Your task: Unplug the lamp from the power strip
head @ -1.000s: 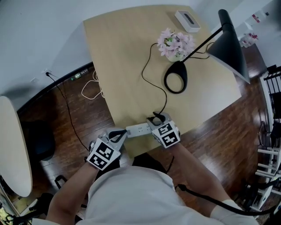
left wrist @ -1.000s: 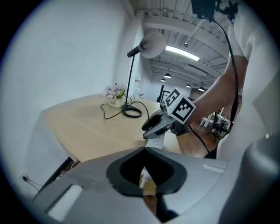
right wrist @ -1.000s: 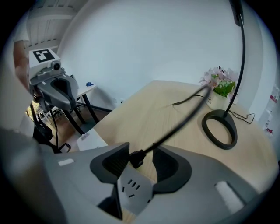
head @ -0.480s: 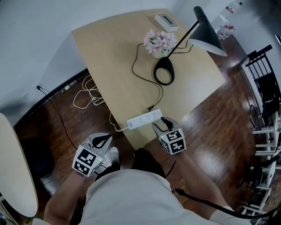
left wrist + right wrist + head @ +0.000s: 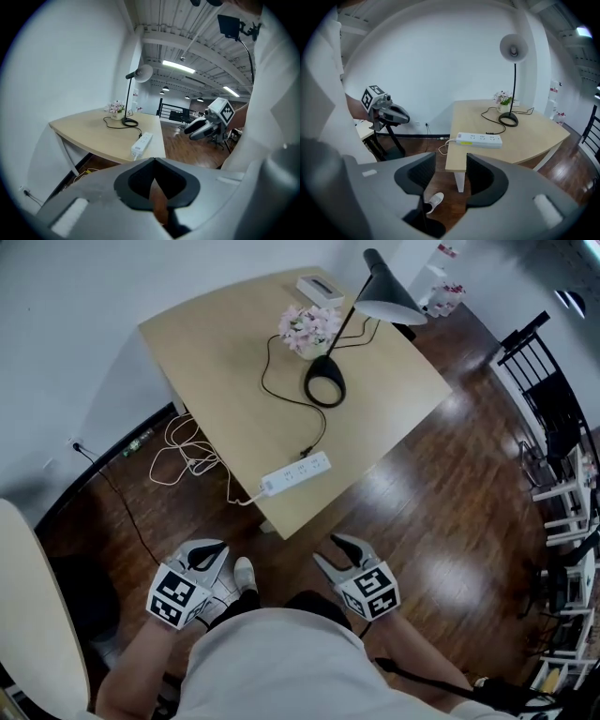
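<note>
Both grippers hang off the table's (image 5: 225, 362) near edge: left (image 5: 208, 557) clenched, right (image 5: 333, 554) released (nothing between). The strip (image 5: 295, 474) lies near that edge, the lamp (image 5: 389, 307) far, its plug (image 5: 305, 452) just beside the strip.

Both forearms reach forward, close to the body. The grey, marker-cubed left gripper (image 5: 210, 549) has its jaws together; the matching right gripper (image 5: 332, 550) has its jaws wide apart, nothing between them.

1. Tables: two, a tan table (image 5: 216, 362) and a pale table (image 5: 28, 615).
2. Lamp (image 5: 386, 298): one.
3. Power strip (image 5: 295, 473): one.
4. Flower bunch (image 5: 307, 329): one.
5. White box (image 5: 320, 288): one.
6. Grippers: two, the left gripper (image 5: 208, 551) and the right gripper (image 5: 336, 552).
7. White shoe (image 5: 244, 573): one.
</note>
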Available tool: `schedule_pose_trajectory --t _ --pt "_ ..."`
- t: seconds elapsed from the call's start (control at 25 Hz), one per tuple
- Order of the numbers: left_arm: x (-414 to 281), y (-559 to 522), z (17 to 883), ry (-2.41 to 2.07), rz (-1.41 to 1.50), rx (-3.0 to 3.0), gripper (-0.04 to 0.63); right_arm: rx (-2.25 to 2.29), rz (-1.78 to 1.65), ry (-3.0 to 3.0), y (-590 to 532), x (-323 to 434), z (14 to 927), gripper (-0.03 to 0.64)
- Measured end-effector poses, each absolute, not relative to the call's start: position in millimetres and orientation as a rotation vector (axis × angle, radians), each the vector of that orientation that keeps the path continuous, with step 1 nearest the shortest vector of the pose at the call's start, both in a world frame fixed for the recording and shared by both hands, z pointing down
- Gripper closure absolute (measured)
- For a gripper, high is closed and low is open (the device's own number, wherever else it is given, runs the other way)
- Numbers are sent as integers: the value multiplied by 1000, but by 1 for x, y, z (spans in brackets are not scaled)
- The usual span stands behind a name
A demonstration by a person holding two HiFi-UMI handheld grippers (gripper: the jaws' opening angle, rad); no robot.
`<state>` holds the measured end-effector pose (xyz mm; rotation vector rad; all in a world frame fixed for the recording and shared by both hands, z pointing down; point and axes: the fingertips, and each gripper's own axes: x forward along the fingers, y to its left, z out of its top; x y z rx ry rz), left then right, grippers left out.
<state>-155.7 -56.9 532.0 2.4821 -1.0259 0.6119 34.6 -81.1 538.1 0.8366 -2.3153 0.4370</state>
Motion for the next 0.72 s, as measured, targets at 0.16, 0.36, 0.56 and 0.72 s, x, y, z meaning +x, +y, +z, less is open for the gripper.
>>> schedule_pose_trajectory --t 0.16,0.36,0.56,0.72 --pt "-149 -18 511 -1066 601 2522 589 853 434 -2393 -46 48 516 407" --pt "-126 48 468 -1173 594 2521 589 892 422 -2495 19 92 488 407" --pt "-93 117 438 -1231 566 2503 589 851 470 -2589 94 124 477 414" --pt "-70 162 424 -1201 553 2510 589 847 473 -2607 135 142 467 414"
